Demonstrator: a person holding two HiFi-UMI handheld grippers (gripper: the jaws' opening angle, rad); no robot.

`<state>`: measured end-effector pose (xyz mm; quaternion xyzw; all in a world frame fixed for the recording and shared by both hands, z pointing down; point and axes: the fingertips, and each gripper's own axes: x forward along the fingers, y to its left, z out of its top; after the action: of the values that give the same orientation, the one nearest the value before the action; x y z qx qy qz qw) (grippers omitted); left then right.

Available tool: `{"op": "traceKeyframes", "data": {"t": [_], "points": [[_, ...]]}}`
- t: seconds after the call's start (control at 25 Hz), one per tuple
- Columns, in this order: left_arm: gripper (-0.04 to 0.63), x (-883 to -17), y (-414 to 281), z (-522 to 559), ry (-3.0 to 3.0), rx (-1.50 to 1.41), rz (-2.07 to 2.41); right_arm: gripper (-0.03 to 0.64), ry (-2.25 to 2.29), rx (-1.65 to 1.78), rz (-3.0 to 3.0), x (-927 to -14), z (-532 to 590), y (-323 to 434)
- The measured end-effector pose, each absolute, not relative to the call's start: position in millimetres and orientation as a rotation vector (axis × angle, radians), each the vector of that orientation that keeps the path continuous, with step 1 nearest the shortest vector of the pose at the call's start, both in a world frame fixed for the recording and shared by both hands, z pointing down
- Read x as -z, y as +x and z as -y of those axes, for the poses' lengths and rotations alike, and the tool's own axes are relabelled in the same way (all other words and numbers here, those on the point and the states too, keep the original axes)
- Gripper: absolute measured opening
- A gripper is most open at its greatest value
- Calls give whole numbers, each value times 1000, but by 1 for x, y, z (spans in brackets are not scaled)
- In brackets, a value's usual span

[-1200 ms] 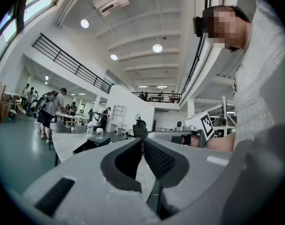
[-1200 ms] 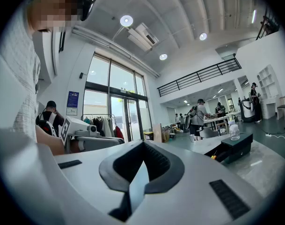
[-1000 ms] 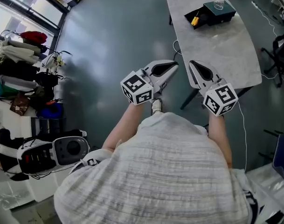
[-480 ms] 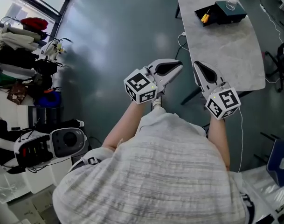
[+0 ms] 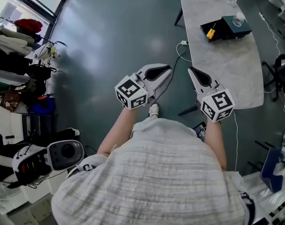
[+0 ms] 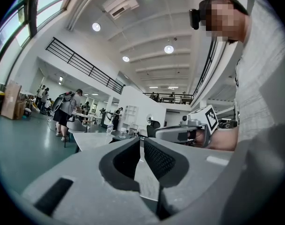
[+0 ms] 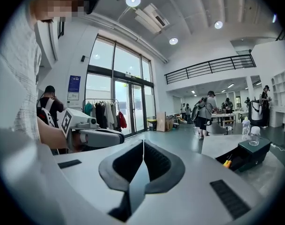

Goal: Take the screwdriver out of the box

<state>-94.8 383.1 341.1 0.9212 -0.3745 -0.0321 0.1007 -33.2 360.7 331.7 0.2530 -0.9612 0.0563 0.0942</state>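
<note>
The left gripper (image 5: 167,71) and right gripper (image 5: 192,72) were both closed tight, empty. The screwdriver (image 5: 210,32) lay in the open box (image 5: 220,31) on the bench (image 5: 226,69), well ahead of the right gripper, slightly rightward.

A light grey knit shirt (image 5: 170,172) with fine paler stripes is worn, and the forearms are left uncovered by it. A white shoe (image 5: 154,109) is worn, and a black camera (image 6: 194,18) is carried on the head. The left gripper (image 5: 166,71) and the right gripper (image 5: 193,72) are built alike. Each is made of smooth, pale grey shells that taper to a narrow tip. The shells are lined inside with black pads (image 6: 159,159), which are ribbed in a fine grid. Dark rectangular insets (image 7: 229,198) are set into the upper faces of the shells. Each gripper is capped at the rear by a white cube (image 5: 131,93) printed with black square markers.
</note>
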Motion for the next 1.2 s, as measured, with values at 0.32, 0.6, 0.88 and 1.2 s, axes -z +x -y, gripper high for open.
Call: {"op": "traceKeyframes", "data": {"t": [0.32, 0.6, 0.88, 1.2], "points": [[28, -341, -157, -317, 2765, 99, 1017, 11, 851, -189, 2809, -336, -293, -95], [28, -356, -157, -278, 2773, 91, 889, 11, 943, -237, 2763, -346, -254, -101], [28, -364, -145, -228, 2781, 62, 798, 12, 968, -297, 2739, -361, -201, -93], [28, -364, -118, -138, 2803, -9, 694, 12, 1010, -307, 2713, -358, -119, -73]]}}
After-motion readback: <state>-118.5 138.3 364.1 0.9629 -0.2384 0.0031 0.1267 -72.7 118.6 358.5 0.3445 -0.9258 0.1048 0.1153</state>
